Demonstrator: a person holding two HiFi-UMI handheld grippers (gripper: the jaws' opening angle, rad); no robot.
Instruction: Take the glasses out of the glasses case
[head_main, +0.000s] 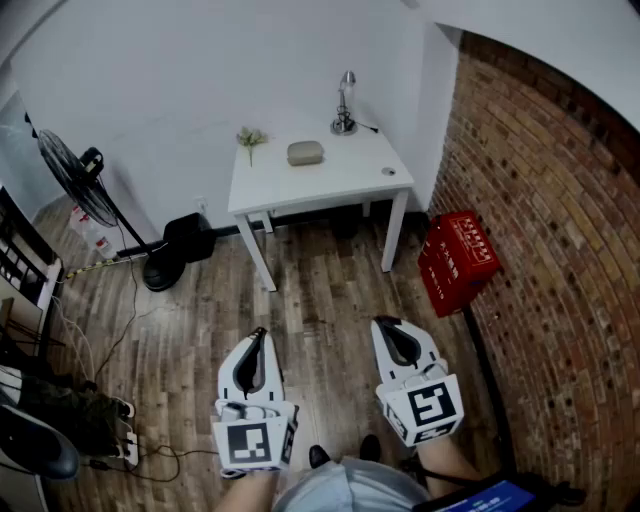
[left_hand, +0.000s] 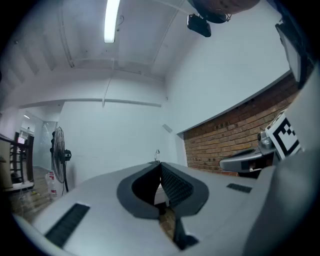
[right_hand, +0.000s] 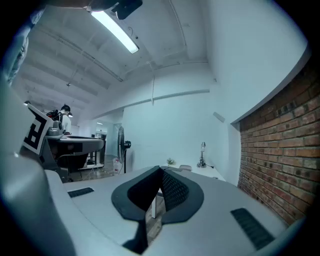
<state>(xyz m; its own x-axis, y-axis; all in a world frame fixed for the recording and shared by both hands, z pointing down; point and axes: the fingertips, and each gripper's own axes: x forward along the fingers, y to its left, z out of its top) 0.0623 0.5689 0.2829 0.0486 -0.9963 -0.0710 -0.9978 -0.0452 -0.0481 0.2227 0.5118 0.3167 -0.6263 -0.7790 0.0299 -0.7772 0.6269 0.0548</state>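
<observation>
The glasses case (head_main: 305, 153) lies closed near the back of the white counter (head_main: 330, 180), between a small sprig (head_main: 250, 137) and a desk lamp (head_main: 345, 104). Both tongs are held level over the wooden floor (head_main: 320, 290), well apart from the counter. The left tongs (head_main: 260, 334) are clenched with nothing between them, and so are the right tongs (head_main: 384, 324). A red crate (head_main: 458, 260) leans by the brick wall (head_main: 560, 200), and a fan (head_main: 72, 172) stands to the left.

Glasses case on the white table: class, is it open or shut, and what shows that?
Shut. The glasses case is one rounded, closed lump on the table, with no raised lid or gap showing.
</observation>
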